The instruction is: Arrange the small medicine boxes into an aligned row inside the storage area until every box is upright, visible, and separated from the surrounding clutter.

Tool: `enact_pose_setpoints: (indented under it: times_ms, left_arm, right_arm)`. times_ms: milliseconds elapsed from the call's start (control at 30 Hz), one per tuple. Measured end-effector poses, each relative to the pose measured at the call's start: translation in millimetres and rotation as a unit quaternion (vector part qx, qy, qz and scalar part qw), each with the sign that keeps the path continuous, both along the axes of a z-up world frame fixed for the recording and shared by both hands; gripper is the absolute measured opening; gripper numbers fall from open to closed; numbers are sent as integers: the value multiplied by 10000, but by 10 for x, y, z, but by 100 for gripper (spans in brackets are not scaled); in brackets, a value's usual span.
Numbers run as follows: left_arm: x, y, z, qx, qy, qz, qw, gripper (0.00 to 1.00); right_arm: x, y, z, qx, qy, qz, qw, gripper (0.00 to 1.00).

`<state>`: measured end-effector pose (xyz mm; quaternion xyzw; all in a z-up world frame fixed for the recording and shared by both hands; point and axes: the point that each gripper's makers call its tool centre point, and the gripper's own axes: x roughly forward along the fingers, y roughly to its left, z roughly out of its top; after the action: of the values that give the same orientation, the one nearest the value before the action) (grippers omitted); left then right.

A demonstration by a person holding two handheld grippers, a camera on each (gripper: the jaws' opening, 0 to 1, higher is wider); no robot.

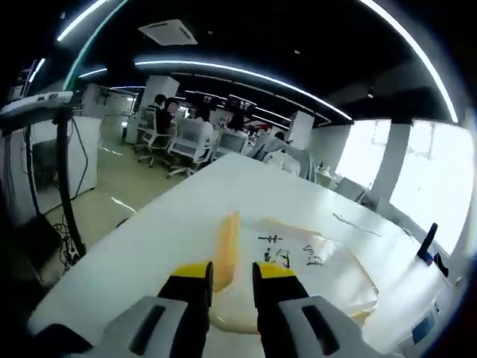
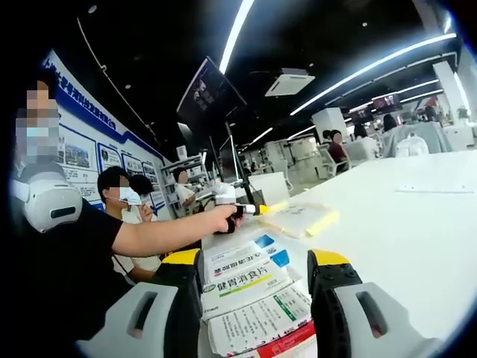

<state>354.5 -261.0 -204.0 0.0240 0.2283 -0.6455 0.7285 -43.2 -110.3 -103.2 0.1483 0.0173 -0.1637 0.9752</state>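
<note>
I'm seeing right gripper (image 2: pixel 256 291) fingers spread around three stacked medicine boxes (image 2: pixel 250 287); left gripper (image 1: pixel 232 287) fingers pinching yellow tray (image 1: pixel 298 276) wall; surface (image 1: pixel 223 194) mostly open.

Several flat white medicine boxes (image 2: pixel 250 294) with green, blue and red print, lying overlapped in a loose pile on the white table (image 2: pixel 402 224), between the right gripper (image 2: pixel 253 287)'s spread jaws; farther ahead, a shallow yellow-edged storage tray (image 2: pixel 298 218), seemingly without boxes.
</note>
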Motion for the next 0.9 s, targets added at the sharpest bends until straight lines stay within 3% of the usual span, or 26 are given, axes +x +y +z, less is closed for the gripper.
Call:
enact_pose_setpoints:
  times_ms: [167,367,500,600,833,900]
  left_arm:
    - [30,-47,-35,132,-317,-44,9994,20]
    - [82,-109,-63,240,-468,-53,9986,19]
    - [115,-117,-61,210,-457,-28,9987,14]
    - [117,-132,-35,177,-530,-144,9983,4]
    - [129,-162,-34,186,-512,-205,9983,3]
    - [100,-161,-33,253,-361,-253,9987,3]
  right_arm:
    - [16,30,22,-18,-28,11,10000,54]
    - [30,4,10,-18,-14,-16,10000,52]
    - [53,16,-10,24,-27,-1,10000,52]
    - [53,7,-37,50,0,-9,10000,52]
    - [67,13,-58,108,-58,-30,9999,52]
    - [62,6,-70,110,-42,-33,9999,52]
